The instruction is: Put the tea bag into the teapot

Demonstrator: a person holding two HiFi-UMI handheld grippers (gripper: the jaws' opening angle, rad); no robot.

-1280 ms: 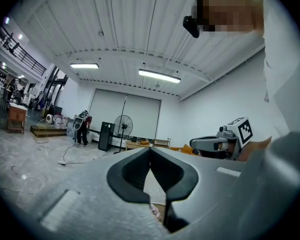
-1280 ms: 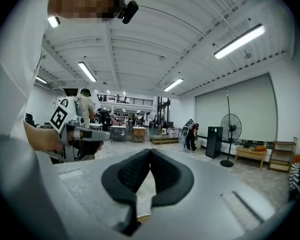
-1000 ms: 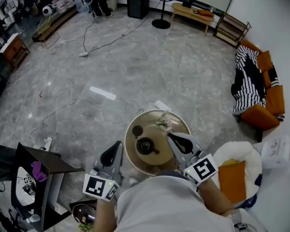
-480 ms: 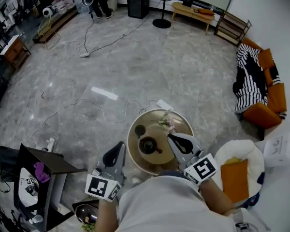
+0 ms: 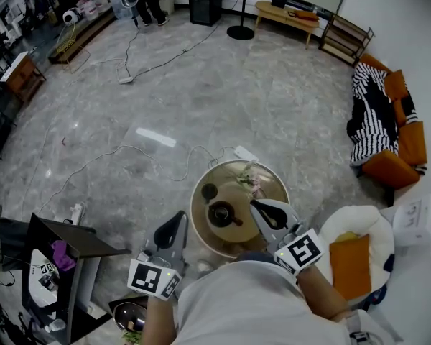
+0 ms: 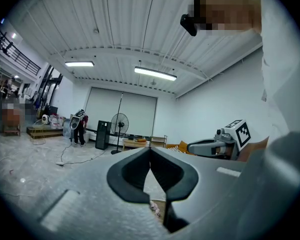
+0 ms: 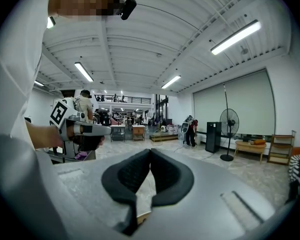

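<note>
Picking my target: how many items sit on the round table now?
3: the teapot in the middle, a small dark round piece beyond it, leftward, a pale bundle, maybe the tea bag, at the far edge. The right hand-held gripper may hide more.

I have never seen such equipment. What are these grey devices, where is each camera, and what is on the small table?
There is no robot: a person holds a two-jaw gripper in each hand. The head view looks down from the person's head and shows the left gripper and right gripper. The gripper views come from cameras riding on them, looking along their jaws. Both are shut and hold nothing. On the round table stand a dark teapot, a small dark round object and a pinkish bundle, perhaps the tea bag.
</note>
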